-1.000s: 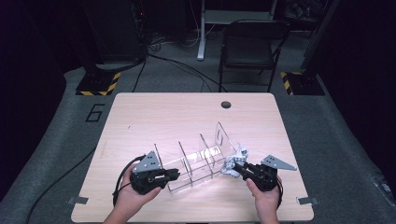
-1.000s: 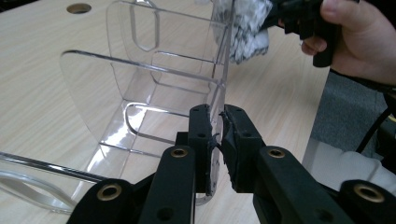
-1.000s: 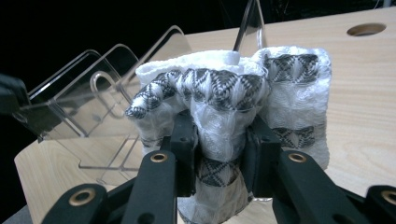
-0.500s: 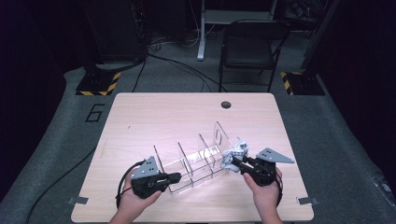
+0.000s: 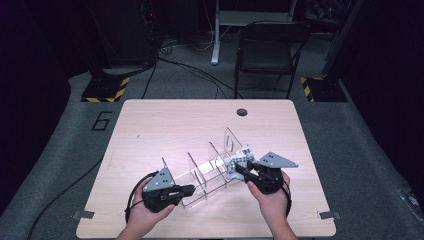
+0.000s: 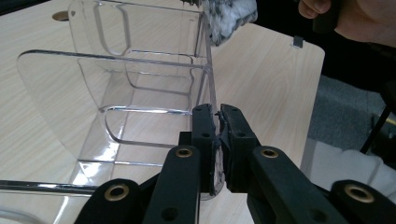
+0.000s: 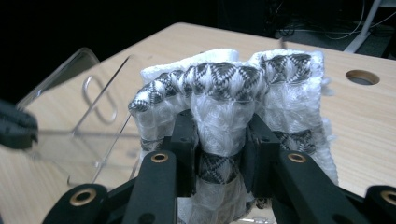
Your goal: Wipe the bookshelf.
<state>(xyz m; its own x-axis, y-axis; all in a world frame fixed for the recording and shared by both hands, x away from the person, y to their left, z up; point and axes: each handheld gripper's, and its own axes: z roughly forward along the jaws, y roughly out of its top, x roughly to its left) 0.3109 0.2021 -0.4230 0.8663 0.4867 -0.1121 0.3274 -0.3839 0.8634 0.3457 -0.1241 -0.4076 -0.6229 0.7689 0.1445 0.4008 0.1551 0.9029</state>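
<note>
A clear acrylic rack [image 5: 212,170] with several upright dividers lies aslant on the table. My left gripper [image 5: 192,189] is at the rack's near left end, shut on the edge of a clear wall [image 6: 140,88]. Its jaws [image 6: 218,116] have just eased open a little, with the wall still pinched between the pads. My right gripper [image 5: 236,169] is at the rack's right end, shut on a bunched white cloth with a black woven pattern [image 5: 241,157]. In the right gripper view the cloth [image 7: 224,84] bulges over the jaws [image 7: 219,135], raised off the table beside the rack [image 7: 93,112].
The wooden table [image 5: 165,130] has a round cable hole [image 5: 242,111] near its far edge. A black chair [image 5: 267,45] stands behind the table. Black cables trail from both grippers over the near edge.
The right gripper has risen with the cloth and drifted slightly left toward the rack's end. The left hand has stayed where it was on the rack.
</note>
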